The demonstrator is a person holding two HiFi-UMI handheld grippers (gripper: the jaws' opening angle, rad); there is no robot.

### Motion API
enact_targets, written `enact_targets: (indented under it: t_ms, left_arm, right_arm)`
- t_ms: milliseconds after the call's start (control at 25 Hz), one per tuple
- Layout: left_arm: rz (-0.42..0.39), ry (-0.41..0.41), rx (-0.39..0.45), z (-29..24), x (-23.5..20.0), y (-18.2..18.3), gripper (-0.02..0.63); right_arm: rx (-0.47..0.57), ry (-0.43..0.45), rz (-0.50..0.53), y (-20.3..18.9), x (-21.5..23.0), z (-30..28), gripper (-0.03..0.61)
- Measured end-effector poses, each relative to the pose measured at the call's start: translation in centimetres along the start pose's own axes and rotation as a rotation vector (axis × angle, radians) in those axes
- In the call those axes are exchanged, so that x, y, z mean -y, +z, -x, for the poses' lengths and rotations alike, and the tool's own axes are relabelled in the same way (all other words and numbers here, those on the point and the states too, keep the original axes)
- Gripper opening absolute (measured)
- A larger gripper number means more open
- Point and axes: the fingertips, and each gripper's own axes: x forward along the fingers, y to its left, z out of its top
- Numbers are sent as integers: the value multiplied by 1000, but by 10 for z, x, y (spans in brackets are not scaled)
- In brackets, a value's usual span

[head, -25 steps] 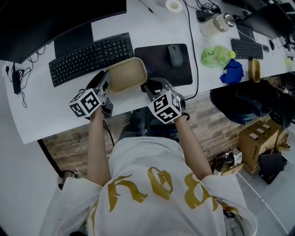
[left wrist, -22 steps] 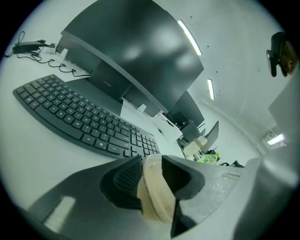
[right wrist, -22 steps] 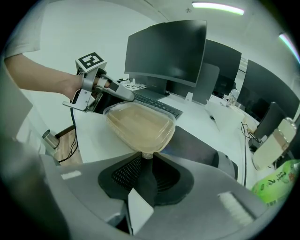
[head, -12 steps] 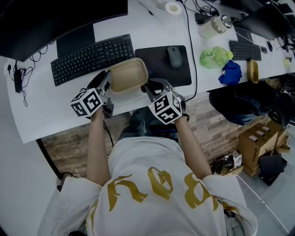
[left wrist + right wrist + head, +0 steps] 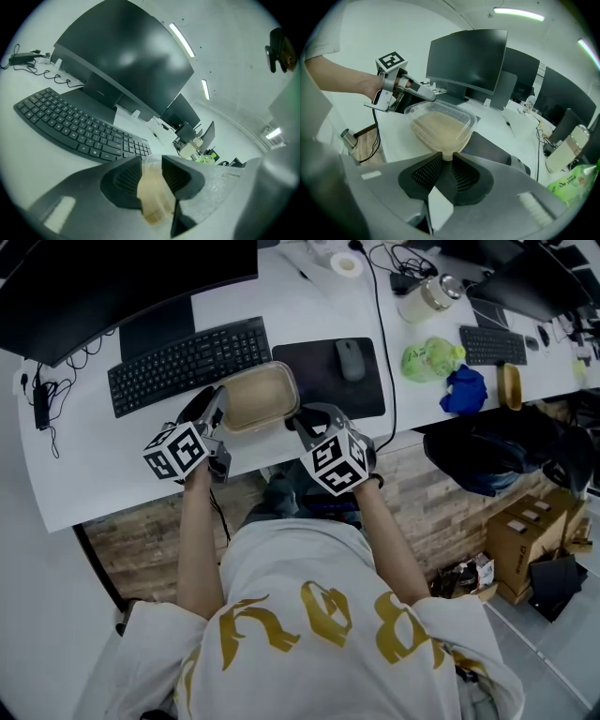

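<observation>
Together the left hand-held gripper and the right hand-held gripper clamp opposite rims of the plastic container. The left gripper view shows only its edge, the right gripper view its whole clear lid.

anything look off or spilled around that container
Nothing spilled or broken. Only oddity: the container seems raised off the desk, pinched just by its thin rim, left gripper at one end, right gripper at the other.

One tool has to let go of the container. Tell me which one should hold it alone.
Left, probably. The left tool has the rim of the container deep between its pads; the right tool pinches only a small bit of rim at its tips.
</observation>
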Motion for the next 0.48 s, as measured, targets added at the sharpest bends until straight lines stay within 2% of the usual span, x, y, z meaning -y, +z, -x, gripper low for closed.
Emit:
enact_targets:
  t_ms: [480]
  left_arm:
    - [44, -34, 64, 21, 17, 17, 124]
  right_arm:
    - [77, 13, -8, 26, 3, 26, 95]
